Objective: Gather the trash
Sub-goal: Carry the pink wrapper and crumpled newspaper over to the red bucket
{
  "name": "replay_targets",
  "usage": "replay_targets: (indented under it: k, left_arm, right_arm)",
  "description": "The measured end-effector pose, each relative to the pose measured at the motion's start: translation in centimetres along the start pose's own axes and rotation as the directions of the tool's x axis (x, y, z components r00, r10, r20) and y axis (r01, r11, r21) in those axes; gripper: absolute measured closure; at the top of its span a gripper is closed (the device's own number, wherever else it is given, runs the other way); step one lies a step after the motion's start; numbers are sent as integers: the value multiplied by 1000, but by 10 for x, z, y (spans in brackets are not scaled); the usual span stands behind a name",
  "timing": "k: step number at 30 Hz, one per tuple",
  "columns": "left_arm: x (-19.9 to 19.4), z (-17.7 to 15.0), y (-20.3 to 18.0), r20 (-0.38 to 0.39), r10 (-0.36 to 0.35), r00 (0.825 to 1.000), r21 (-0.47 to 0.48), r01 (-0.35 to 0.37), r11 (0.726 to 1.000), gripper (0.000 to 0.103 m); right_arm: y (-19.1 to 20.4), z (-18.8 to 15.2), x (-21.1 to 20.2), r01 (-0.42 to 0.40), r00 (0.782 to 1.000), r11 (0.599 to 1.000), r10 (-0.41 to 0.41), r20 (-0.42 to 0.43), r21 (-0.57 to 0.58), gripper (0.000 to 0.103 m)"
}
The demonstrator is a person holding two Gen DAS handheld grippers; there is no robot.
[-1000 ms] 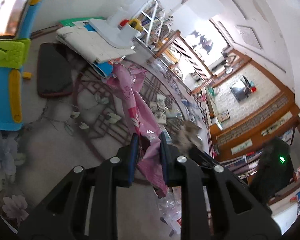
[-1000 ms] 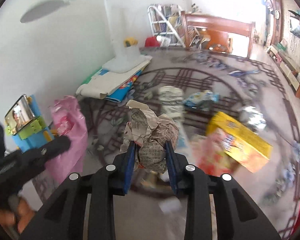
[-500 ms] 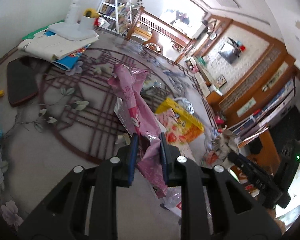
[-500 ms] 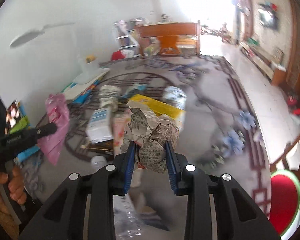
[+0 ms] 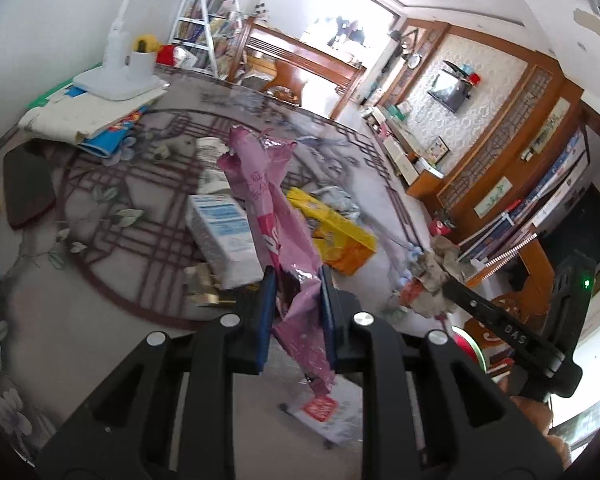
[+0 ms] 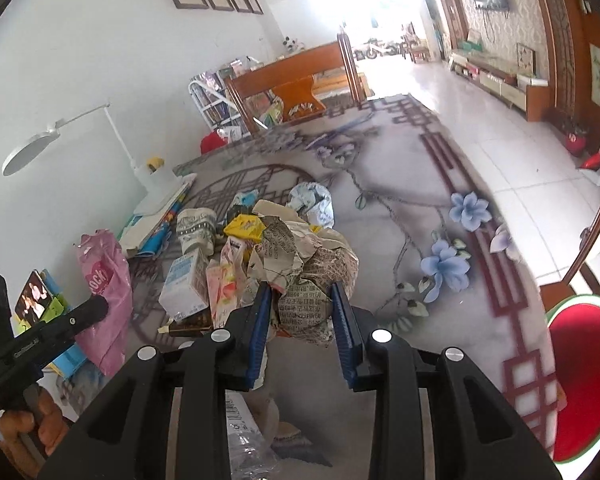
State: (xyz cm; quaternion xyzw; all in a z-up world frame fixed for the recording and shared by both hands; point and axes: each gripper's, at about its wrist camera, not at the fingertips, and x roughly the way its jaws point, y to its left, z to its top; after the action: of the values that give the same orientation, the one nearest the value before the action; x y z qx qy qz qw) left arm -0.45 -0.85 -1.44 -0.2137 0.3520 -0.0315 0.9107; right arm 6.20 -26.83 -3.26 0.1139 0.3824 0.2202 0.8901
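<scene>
Your left gripper (image 5: 296,300) is clamped on a pink plastic bag (image 5: 272,204), which stands up from between the jaws and hangs a little below them. Your right gripper (image 6: 302,312) is closed on a crumpled ball of newspaper (image 6: 312,268) that bulges above its jaws. Beyond both sets of jaws lies a grey patterned rug (image 6: 400,240) with blue flowers and dark red lattice lines. A heap of litter sits on it just ahead of the jaws: a white carton (image 5: 224,236), a yellow box (image 5: 332,224). Far ahead stand a white desk lamp (image 6: 60,140), a wooden bench (image 6: 296,80) and a tiled floor (image 6: 500,128) to the right.
</scene>
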Motion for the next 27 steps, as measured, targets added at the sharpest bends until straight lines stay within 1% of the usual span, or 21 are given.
replay_targets:
  k: [4,12,18,27]
  left_arm:
    - [-3,0,-24,11,-11,1000,44,10,999,83]
    - [-8,-3,-54,14,-36,999,68,35,997,83]
    - [-6,-9,-72,-3,-41,999,97,41,994,83]
    - [4,-20,-99,-36,-60,998,147,65,987,83]
  right_arm:
    - [-1,1,-7,7,1000,1000,-7,24,-11,74]
    - [-12,2,-20,2,999,1000,-3,54,8,74]
    - [-19,2,-33,0,997,1000,-1,80,17,74]
    - [-35,1,-51,19,994,999,-23,105,39,73]
